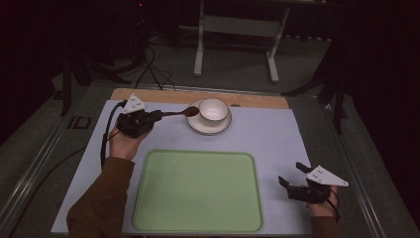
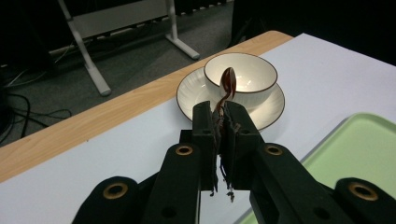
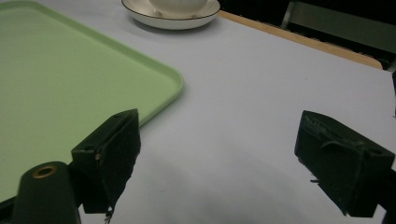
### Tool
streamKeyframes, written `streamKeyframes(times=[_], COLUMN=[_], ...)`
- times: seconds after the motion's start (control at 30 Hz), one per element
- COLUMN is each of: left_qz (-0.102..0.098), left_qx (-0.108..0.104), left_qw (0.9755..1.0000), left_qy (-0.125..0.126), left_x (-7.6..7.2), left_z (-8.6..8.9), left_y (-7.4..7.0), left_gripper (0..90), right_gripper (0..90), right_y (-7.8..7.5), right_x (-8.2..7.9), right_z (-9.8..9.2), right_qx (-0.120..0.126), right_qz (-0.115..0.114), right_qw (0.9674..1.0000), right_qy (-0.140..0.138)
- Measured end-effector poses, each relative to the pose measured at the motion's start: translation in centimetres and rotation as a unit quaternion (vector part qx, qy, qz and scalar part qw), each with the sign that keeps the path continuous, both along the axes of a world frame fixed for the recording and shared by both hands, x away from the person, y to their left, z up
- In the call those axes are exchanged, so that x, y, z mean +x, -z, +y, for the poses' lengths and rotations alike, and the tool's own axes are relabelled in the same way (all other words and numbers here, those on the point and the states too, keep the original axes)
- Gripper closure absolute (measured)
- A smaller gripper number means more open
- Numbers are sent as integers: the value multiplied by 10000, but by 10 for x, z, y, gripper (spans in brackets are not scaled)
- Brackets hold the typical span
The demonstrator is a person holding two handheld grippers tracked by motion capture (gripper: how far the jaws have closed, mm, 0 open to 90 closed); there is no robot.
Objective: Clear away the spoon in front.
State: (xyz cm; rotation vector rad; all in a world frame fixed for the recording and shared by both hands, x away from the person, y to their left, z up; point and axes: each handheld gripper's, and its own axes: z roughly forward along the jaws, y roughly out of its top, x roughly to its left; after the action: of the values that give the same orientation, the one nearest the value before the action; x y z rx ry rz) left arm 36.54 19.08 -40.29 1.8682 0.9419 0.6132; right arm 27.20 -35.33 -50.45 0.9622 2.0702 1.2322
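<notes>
Left gripper clamped on spoon at the bowl; right gripper idle.

Spoon handle pinched between the closed left jaws; its dark brown head is raised beside the rim of the white bowl, which stands on a saucer at the far side of the table; green tray lies nearer the person; right gripper's jaws stand wide apart, nothing between them, low over bare table to the right of the tray.

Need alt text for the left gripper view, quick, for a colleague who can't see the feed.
The left claw is shut on the handle of a dark brown spoon, whose head is in front of a white bowl standing on a white saucer. A light green tray lies at lower right on the white table mat.
</notes>
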Motion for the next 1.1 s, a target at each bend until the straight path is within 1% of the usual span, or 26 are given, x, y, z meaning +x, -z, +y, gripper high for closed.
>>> streamKeyframes(times=[0.17, 0.3, 0.57, 0.8, 0.9, 1.07, 1.1], left_qz=[16, 45, 84, 130, 187, 283, 267], left_qx=[-86, -90, -11, -8, -23, 55, 64], left_qw=[9999, 9999, 9998, 9996, 9995, 9992, 9991], left_qy=[-60, -127, -196, -238, -263, -294, -307], left_x=[-13, -22, -42, -60, -67, -78, -81], left_z=[10, 15, 22, 31, 36, 42, 43], left_y=[3, 7, 10, 12, 14, 16, 16], left_gripper=[842, 842, 841, 841, 841, 841, 841], right_gripper=[142, 142, 142, 142, 142, 142, 142], right_y=[0, 0, -1, -2, -2, -2, -2], right_x=[0, 0, -1, -2, -2, -2, -2], right_z=[0, 0, -1, -2, -2, -2, -2], right_qx=[-2, 8, 41, 75, 78, 90, 91], right_qz=[-2, -7, -71, -115, -119, -143, -142], right_qw=[10000, 10000, 10000, 9999, 9999, 9999, 9999], right_qy=[7, 15, 24, 21, 20, 17, 13])
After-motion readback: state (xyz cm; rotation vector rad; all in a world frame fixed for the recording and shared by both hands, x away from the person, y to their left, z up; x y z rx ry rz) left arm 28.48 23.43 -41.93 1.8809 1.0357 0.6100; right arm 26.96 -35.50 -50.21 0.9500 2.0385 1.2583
